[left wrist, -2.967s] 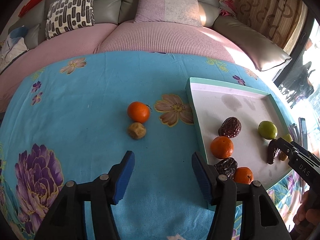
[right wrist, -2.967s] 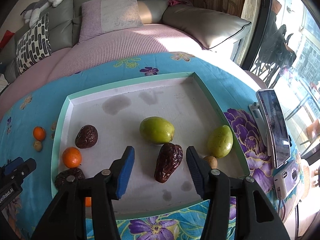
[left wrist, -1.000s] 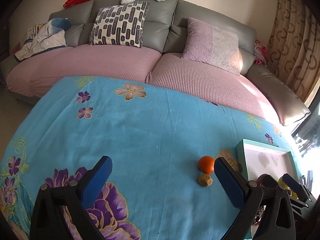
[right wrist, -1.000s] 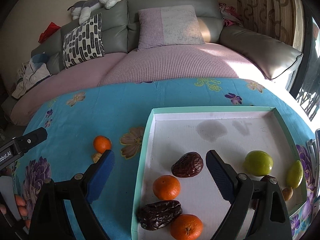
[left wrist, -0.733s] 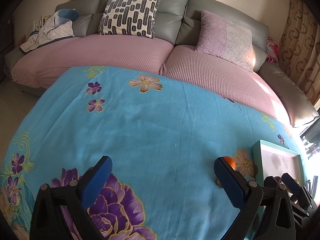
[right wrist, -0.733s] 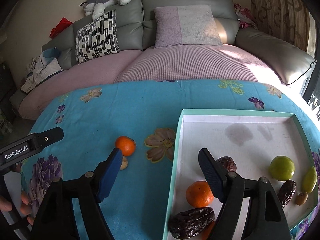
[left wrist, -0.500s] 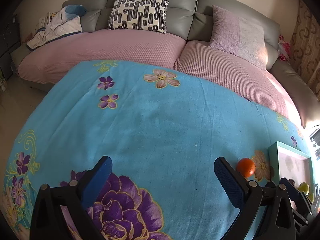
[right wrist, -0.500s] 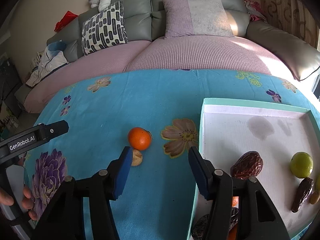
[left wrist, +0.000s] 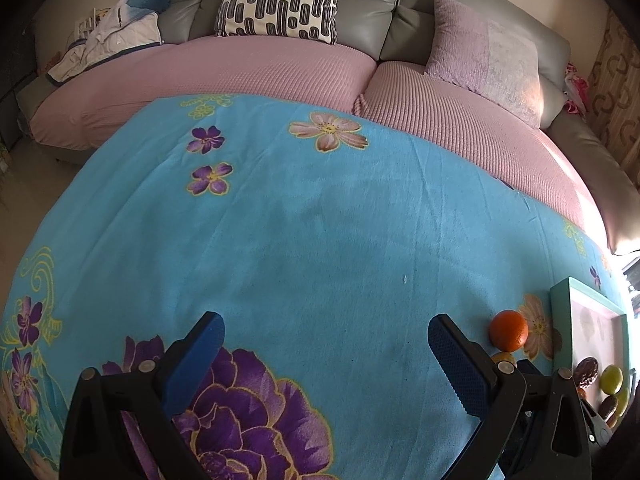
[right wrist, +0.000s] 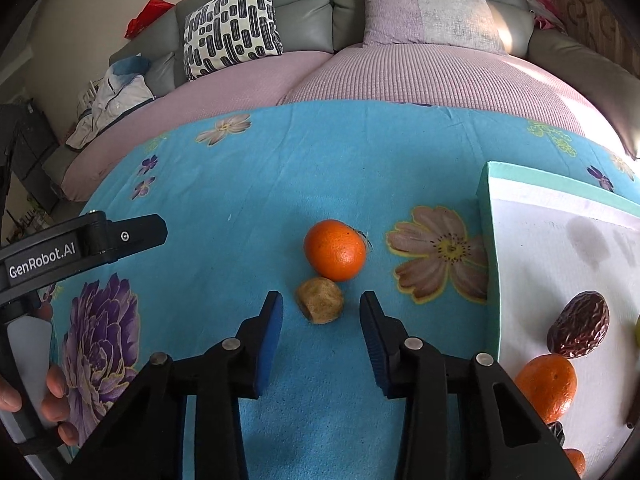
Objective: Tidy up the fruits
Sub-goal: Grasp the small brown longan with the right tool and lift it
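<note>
On the blue flowered cloth (right wrist: 248,184) lie an orange tangerine (right wrist: 334,250) and, touching its near side, a small brown walnut-like fruit (right wrist: 320,300). My right gripper (right wrist: 321,318) is open, its blue pads on either side of the brown fruit and slightly short of it. A teal-rimmed white tray (right wrist: 489,248) at the right holds a dark date (right wrist: 580,330), a tangerine (right wrist: 548,386) and other fruit. My left gripper (left wrist: 326,354) is wide open over bare cloth, holding nothing. In its view the tangerine (left wrist: 509,330) and tray (left wrist: 560,320) sit far right.
A pink-covered sofa (left wrist: 280,76) with a patterned cushion (left wrist: 280,0) runs behind the table. Clothes (right wrist: 112,100) lie at its left end. A hand (right wrist: 52,400) holds the left gripper's handle at the lower left of the right wrist view.
My right gripper swung left from the tray, and its jaws narrowed around the brown fruit. My left gripper drew back and left, away from the fruit, staying wide open.
</note>
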Motion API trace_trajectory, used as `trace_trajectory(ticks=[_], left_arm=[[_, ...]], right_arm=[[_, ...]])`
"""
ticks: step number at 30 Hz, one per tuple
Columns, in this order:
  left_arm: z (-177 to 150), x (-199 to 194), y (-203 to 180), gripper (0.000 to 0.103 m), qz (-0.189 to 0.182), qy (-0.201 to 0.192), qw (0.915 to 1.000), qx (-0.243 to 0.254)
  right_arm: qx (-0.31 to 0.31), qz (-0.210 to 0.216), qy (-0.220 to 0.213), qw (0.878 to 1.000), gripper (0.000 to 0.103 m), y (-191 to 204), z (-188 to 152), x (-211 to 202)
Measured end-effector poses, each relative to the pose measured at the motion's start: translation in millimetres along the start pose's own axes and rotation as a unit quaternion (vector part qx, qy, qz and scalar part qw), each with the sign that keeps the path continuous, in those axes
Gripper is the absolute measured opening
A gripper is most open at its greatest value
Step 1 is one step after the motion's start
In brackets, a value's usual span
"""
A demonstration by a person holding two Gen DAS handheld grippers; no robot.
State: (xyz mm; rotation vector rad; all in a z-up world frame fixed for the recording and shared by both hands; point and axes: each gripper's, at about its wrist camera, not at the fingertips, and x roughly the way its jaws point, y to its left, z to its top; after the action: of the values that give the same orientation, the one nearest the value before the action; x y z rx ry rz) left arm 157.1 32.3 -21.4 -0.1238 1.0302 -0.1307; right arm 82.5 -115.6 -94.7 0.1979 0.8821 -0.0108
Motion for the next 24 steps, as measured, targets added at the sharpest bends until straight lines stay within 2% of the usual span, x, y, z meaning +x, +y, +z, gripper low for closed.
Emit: trace_trajectory(ticks=[2, 8, 16, 24], left_arm=[[0.0, 1.9, -0.5, 0.103, -0.001, 0.003, 1.0000, 0.001], [0.4, 5.3, -2.6, 0.103, -0.004, 0.008, 1.0000, 0.004], [0.2, 5.5, -6.1, 0.103, -0.008, 0.010, 0.9999, 0.006], [0.8, 1.9, -14.8, 0.103, -0.020, 0.003, 0.9998, 0.005]], right_arm=[[-0.002, -0.005, 0.000, 1.000, 0.034, 0.5, -0.1, 2.0], [0.000, 0.001, -0.002, 1.000, 0.024, -2.2, -0.6, 0.5], [-0.006, 0.004, -0.011, 1.000, 0.024, -0.2, -0.2, -6.7], [0.003, -0.010, -0.038, 0.999, 0.024, -11.3, 3.9, -30.6]])
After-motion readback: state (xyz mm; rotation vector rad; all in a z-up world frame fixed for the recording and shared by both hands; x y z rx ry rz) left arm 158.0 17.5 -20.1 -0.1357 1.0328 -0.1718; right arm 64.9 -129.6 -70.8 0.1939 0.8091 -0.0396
